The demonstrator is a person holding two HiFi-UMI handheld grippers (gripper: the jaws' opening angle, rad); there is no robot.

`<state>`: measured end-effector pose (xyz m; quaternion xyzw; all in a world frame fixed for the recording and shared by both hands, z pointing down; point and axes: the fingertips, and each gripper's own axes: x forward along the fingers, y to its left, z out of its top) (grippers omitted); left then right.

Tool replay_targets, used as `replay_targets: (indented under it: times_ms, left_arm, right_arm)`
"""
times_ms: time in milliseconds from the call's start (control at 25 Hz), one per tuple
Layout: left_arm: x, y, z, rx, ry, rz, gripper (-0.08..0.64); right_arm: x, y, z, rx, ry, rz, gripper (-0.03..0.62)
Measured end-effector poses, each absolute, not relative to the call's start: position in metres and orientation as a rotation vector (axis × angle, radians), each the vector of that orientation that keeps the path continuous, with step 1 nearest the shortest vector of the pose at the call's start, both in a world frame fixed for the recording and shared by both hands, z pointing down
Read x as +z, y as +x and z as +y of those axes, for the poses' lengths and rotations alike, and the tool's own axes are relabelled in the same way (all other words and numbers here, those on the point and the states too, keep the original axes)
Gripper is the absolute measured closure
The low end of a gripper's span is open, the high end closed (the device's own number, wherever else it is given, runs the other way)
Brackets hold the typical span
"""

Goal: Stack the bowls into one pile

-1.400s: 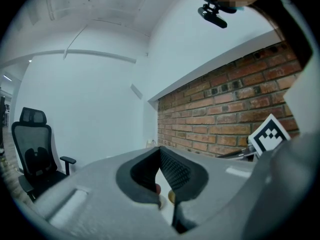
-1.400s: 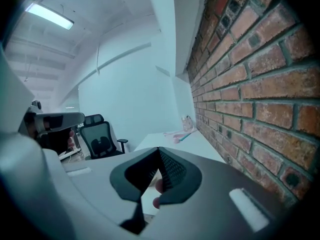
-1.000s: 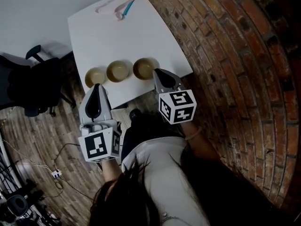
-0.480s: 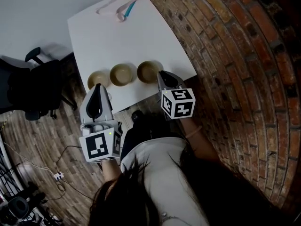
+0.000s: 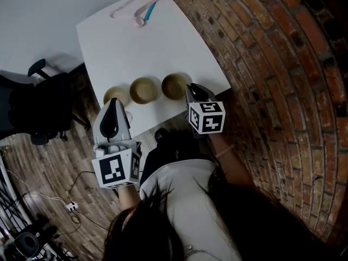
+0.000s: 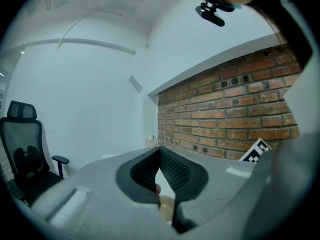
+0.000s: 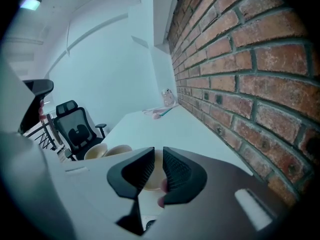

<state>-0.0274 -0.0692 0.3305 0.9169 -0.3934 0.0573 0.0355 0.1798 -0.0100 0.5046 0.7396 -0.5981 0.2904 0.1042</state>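
My left gripper [image 5: 113,104], jaws pressed together on nothing, hangs at 6 o'clock of the leftmost round tan bowl [image 5: 116,95] on the white table [image 5: 141,48]. My right gripper [image 5: 191,88], jaws only a narrow slit apart and empty, has advanced since one second ago to the 4 o'clock rim of the rightmost tan bowl [image 5: 175,86]. I judge the first pick-up is near, as no bowl is stacked yet.

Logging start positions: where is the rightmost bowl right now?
In the head view, the rightmost bowl sits at the right end of the three-bowl row near the table's front edge, just ahead of the right gripper.
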Motion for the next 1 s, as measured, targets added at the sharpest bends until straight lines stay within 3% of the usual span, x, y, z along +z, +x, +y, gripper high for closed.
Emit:
replay_targets:
  times_ms: [1000]
  left_arm:
    - [0.353, -0.013, -0.111, 0.269, 2.829, -1.09, 0.56]
  right_arm:
    - [0.573, 0.199, -0.022, 1.098, 2.179, -1.564, 0.494]
